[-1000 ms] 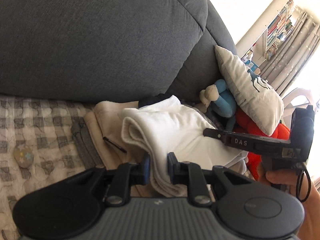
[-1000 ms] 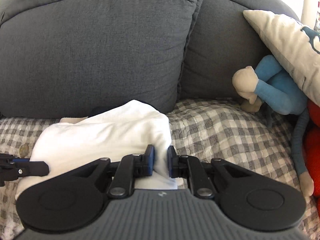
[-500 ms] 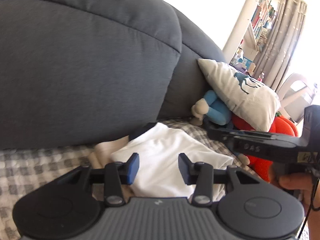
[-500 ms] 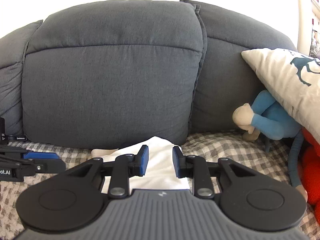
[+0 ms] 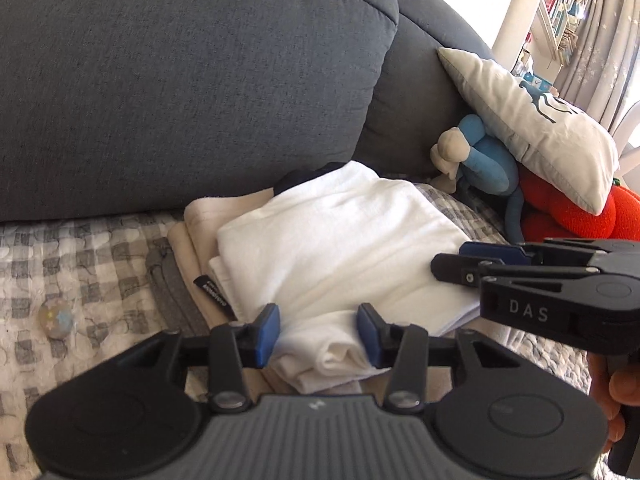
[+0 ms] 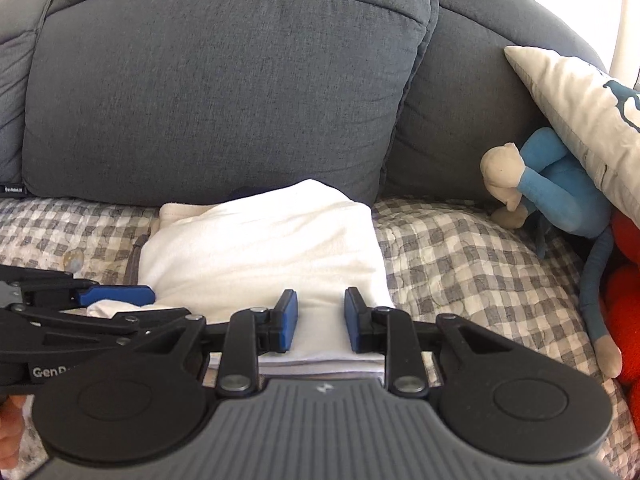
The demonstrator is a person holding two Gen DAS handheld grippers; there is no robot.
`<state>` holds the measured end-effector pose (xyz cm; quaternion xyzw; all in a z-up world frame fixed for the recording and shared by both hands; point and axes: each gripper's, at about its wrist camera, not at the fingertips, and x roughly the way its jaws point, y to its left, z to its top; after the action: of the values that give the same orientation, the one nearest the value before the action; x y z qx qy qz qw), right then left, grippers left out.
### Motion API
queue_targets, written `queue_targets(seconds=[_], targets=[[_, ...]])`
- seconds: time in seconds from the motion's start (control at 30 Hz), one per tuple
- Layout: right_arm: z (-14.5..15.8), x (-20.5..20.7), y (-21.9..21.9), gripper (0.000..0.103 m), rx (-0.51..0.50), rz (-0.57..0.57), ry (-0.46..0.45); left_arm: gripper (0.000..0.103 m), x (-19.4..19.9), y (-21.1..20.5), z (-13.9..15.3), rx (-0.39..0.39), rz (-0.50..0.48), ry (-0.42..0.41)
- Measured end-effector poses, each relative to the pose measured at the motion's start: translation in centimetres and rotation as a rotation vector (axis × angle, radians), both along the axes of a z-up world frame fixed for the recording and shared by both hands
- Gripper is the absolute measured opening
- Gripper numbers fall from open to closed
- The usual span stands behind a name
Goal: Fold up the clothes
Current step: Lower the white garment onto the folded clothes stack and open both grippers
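Saw a folded white garment [image 5: 340, 248] atop a beige stack [image 5: 192, 220] on the checked sofa cover [image 5: 80, 256]. Noted the left gripper [image 5: 318, 330] parted over its near edge, pads clear, right gripper [image 5: 452, 268] alongside.

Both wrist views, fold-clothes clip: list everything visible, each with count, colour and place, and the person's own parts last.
Folded white garment: one, white, top of the stack on the sofa seat.
Beige garment: one, cream, under the white one.
Grey garment: one, grey, stack's left edge.
Dark garment: one, navy, behind the stack, mostly hidden.
Sofa back cushions: dark grey, behind the seat.
Checked seat cover: one, grey and white.
Throw pillow: one, off-white with blue print, right.
Blue plush toy: one, under the pillow.
Red plush toy: one, far right.
Round token: one, pale, left on the cover.
Bookshelf: background, right.
Left gripper: black, blue pads, open.
Right gripper: same, open.
Hand: holding the right gripper.
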<state>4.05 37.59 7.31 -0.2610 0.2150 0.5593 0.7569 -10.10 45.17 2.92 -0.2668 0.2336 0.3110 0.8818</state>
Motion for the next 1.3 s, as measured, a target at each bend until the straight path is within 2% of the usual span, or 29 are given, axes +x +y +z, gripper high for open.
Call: queue_targets(seconds=[0.17,0.3,0.33,0.4,0.43,0.47,0.53,0.6,0.67,0.73,0.9,0.97,1.03,1.13,1.3], targets=[[0.0,0.4,-0.1,0.026,0.002,-0.011,0.022,0.046,0.1,0.2,-0.2,0.001,-0.002,-0.002],[-0.3,-0.6,-0.1,0.029,0.023,-0.044,-0.014,0.046,1.0,-1.0,0.6,0.069,0.014,0.062],[0.0,-0.8,-0.4,0.03,0.04,-0.054,-0.004,0.046,1.0,-1.1,0.8,0.064,0.02,0.07],[0.8,-1.2,-1.3,0.042,0.084,-0.064,0.027,0.046,0.7,-1.2,1.5,0.062,0.032,0.083],[1.2,-1.5,-1.9,0.059,0.107,-0.071,0.031,0.046,0.5,-1.3,1.8,0.072,0.035,0.092],[1.7,-1.8,-2.7,0.085,0.129,-0.079,0.024,0.046,0.2,-1.5,2.1,0.079,0.042,0.101],[2.5,-2.4,-4.1,0.099,0.172,-0.094,0.006,0.046,-0.8,-1.8,2.8,0.066,0.074,0.104],[3.4,-2.8,-5.5,0.1,0.202,-0.108,0.005,0.047,-1.7,-2.3,3.5,0.073,0.092,0.1],[4.1,-3.0,-6.9,0.103,0.225,-0.126,0.031,0.052,-2.5,-3.0,4.1,0.079,0.104,0.102],[4.6,-3.5,-8.3,0.103,0.245,-0.139,0.05,0.064,-3.6,-3.9,4.8,0.102,0.113,0.105],[5.2,-4.5,-11.8,0.103,0.285,-0.185,0.153,0.081,-6.0,-6.6,5.8,0.13,0.104,0.112],[5.1,-5.4,-13.0,0.103,0.29,-0.206,0.164,0.084,-7.0,-8.1,6.2,0.147,0.104,0.113],[5.0,-6.2,-14.2,0.103,0.293,-0.222,0.165,0.092,-7.8,-9.6,6.5,0.173,0.103,0.118],[4.7,-7.4,-15.6,0.103,0.29,-0.23,0.157,0.096,-8.6,-11.3,6.7,0.199,0.092,0.127],[4.4,-8.3,-17.4,0.103,0.279,-0.265,0.212,0.1,-9.7,-13.1,6.9,0.206,0.101,0.151]])
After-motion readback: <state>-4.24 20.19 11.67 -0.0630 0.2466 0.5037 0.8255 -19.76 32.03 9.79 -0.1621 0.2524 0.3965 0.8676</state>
